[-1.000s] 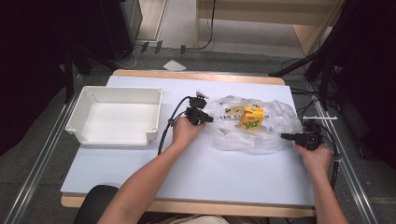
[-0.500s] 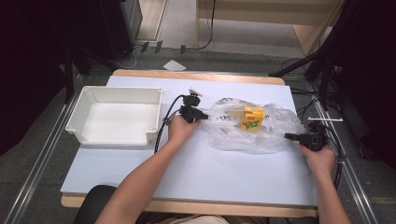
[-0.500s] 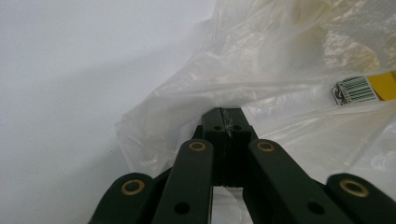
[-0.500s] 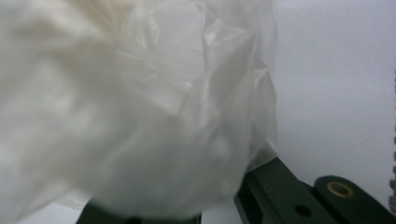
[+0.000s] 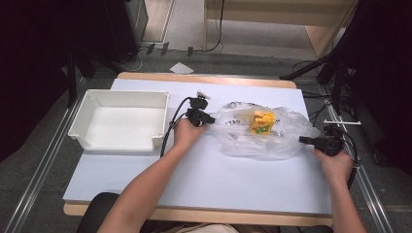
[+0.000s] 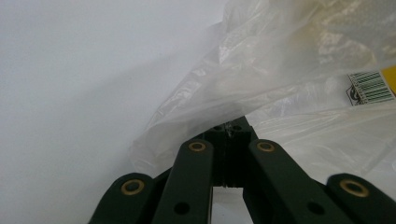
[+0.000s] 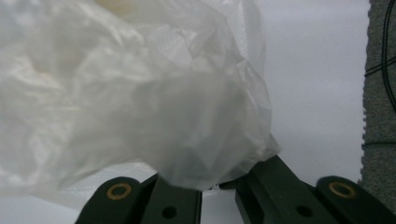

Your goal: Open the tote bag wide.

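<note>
A clear plastic bag lies across the middle of the white table, with a yellow box inside it. My left gripper is at the bag's left edge. In the left gripper view its jaws are shut, and the bag film is pinched at their tips. A barcode label shows through the plastic. My right gripper is at the bag's right end. There the crumpled bag drapes over the jaws and hides their tips.
A white, empty tray stands on the table's left part, close to my left hand. A black cable loops between the tray and the left gripper. Metal rails run along both table sides.
Both hands have barely shifted. The bag looks slightly more stretched between the two grippers.
</note>
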`<state>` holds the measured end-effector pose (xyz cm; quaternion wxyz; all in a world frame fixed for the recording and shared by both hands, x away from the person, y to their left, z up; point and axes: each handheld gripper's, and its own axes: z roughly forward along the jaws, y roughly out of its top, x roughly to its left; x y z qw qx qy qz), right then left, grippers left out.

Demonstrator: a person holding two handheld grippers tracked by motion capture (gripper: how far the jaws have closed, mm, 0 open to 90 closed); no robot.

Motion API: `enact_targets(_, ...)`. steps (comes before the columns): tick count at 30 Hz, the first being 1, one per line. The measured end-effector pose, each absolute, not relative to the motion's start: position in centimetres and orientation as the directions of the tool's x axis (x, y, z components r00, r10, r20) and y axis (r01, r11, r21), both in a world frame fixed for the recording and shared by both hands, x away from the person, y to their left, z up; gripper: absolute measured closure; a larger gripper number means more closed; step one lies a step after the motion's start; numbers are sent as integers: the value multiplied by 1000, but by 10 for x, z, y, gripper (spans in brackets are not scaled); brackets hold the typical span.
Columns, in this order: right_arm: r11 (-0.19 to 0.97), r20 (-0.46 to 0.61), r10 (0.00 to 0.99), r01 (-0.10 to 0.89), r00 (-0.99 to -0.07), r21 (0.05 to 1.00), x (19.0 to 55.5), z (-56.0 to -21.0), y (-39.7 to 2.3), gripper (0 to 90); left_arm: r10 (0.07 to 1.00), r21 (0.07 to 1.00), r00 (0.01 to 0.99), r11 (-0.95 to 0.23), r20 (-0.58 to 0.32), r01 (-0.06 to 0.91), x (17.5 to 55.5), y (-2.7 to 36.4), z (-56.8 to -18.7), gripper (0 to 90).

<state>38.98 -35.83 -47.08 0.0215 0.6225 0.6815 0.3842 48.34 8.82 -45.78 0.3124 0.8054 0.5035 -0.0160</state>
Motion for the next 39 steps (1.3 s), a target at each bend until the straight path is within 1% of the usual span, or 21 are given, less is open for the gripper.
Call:
enact_targets(4, -72, 452, 862, 828, -229, 557, 393, -466, -357, 900, 780, 495, 504, -293, -371, 818, 481, 86, -453, 900)
enact_targets(5, -57, 448, 861, 827, -243, 559, 394, -463, -354, 900, 768, 515, 528, -307, -362, 800, 479, 82, -449, 900)
enact_targets(6, -57, 448, 861, 827, -243, 559, 394, -463, -354, 900, 768, 515, 528, -307, -362, 800, 479, 82, -449, 900)
enact_targets(9, -42, 451, 853, 827, -263, 561, 395, -461, -349, 853, 747, 525, 558, -332, -361, 784, 477, 77, -442, 900)
enact_targets(11, -28, 447, 848, 818, -285, 575, 395, -456, -342, 842, 740, 537, 571, -338, -357, 773, 476, 73, -438, 900)
enact_targets(14, -24, 444, 849, 818, -288, 575, 396, -453, -337, 865, 726, 548, 584, -341, -362, 764, 476, 66, -432, 900)
enact_targets(15, -20, 440, 850, 817, -289, 577, 397, -452, -335, 900, 723, 546, 590, -350, -359, 761, 477, 62, -431, 900)
enact_targets(18, -36, 474, 829, 817, -297, 576, 403, -448, -329, 900, 728, 537, 594, -367, -342, 760, 483, 54, -432, 900)
enact_targets(22, -38, 455, 839, 801, -299, 597, 407, -444, -325, 900, 742, 527, 579, -359, -339, 770, 489, 53, -436, 900)
enact_targets(23, -66, 449, 855, 806, -258, 589, 413, -447, -328, 900, 748, 521, 572, -358, -336, 775, 491, 53, -438, 900)
enact_targets(24, -66, 449, 855, 806, -258, 589, 413, -447, -328, 900, 753, 515, 568, -359, -334, 779, 493, 54, -440, 900)
enact_targets(28, -108, 439, 883, 838, -167, 535, 423, -463, -343, 900, 785, 476, 530, -350, -321, 807, 500, 61, -450, 900)
enact_targets(30, -123, 447, 882, 841, -151, 526, 422, -466, -346, 900, 799, 465, 520, -352, -303, 812, 502, 64, -453, 900)
enact_targets(32, -125, 438, 889, 850, -132, 512, 419, -474, -351, 900, 807, 460, 506, -340, -305, 820, 504, 68, -454, 900)
enact_targets(37, -143, 449, 886, 850, -119, 507, 415, -480, -358, 900, 818, 460, 491, -327, -299, 826, 505, 70, -454, 900)
enact_targets(39, -149, 449, 887, 851, -111, 504, 414, -480, -362, 900, 819, 456, 482, -317, -310, 832, 507, 73, -455, 900)
